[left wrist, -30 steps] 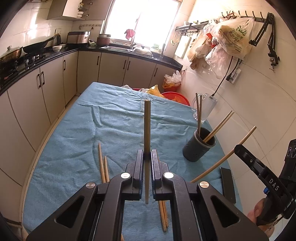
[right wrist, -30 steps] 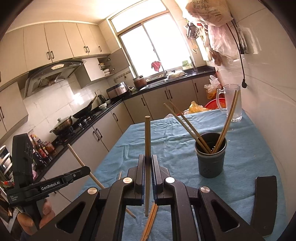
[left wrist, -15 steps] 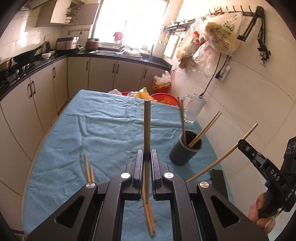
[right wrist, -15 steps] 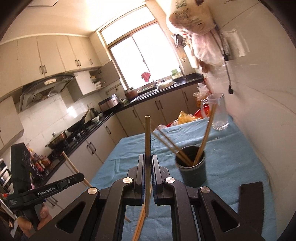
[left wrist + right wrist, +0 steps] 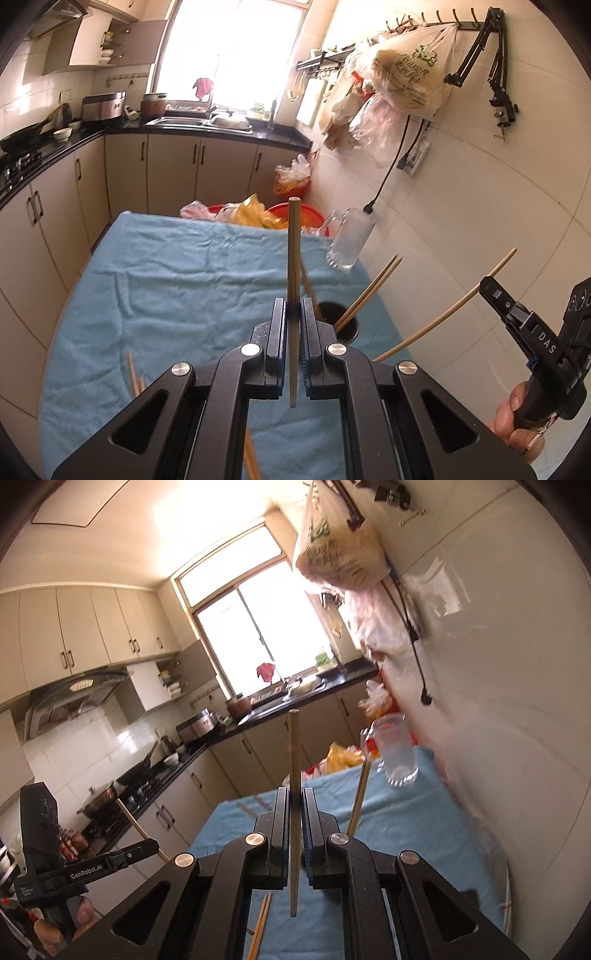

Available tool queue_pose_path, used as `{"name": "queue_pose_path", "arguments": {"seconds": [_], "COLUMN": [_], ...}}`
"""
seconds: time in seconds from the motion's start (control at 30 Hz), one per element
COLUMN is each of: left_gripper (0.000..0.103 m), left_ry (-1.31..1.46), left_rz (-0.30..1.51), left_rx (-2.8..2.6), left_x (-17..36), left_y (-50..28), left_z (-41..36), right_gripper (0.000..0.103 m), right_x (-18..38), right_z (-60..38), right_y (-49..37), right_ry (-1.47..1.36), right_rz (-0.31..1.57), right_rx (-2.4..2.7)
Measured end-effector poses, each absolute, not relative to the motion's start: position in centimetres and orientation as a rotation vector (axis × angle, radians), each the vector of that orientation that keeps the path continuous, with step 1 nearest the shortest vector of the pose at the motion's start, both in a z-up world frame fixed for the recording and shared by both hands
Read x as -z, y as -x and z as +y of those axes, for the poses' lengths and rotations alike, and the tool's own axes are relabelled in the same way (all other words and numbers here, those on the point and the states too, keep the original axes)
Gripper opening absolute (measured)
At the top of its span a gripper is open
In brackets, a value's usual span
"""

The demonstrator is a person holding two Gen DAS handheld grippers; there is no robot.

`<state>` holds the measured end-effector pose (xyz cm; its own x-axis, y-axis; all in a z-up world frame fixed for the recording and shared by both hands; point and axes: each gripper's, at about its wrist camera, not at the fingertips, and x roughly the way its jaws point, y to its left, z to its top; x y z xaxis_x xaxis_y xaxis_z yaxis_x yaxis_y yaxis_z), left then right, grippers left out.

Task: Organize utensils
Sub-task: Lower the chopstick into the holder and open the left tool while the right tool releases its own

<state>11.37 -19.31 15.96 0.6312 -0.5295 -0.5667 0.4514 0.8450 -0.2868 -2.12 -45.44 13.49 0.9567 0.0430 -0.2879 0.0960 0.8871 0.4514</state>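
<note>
Kitchen, desk (image 5: 177,295) under blue towel, wall along right edge. Left hand-held gripper (image 5: 293,325) clamped on one chopstick (image 5: 294,258), gripped low so most of its length sticks out ahead; likely for dropping tip-first into dark holder (image 5: 341,325). Right hand-held gripper (image 5: 294,812) clamped likewise on second chopstick (image 5: 294,760), seen from left view slanting up near wall. Holder near right edge of desk, already carrying a few chopsticks leaning out. Loose chopsticks (image 5: 133,376) flat on towel near left front edge, more at front edge. Glass mug (image 5: 349,240) at far right corner, clear of holder. Judgement: both sticks in carry toward holder, not yet inserted.
</note>
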Motion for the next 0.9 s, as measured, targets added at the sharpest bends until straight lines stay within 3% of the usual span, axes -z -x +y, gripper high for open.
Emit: {"name": "queue_pose_path", "arguments": {"seconds": [0.43,0.9], "left_gripper": [0.007,0.007], "left_ry": [0.135,0.118], "left_rz": [0.63,0.745], "left_rx": [0.619,0.592], "left_x": [-19.3,-12.9], "left_y": [-15.5,-20.0], "left_z": [-25.7,-28.8], "right_gripper": [0.007,0.007], "right_x": [-16.2,-10.7], "right_z": [-48.5,-49.9], "right_y": [-1.3,-7.6], "right_ry": [-0.464,-0.479], "right_rz": [0.252,0.4], "right_rx": [0.081,0.087]}}
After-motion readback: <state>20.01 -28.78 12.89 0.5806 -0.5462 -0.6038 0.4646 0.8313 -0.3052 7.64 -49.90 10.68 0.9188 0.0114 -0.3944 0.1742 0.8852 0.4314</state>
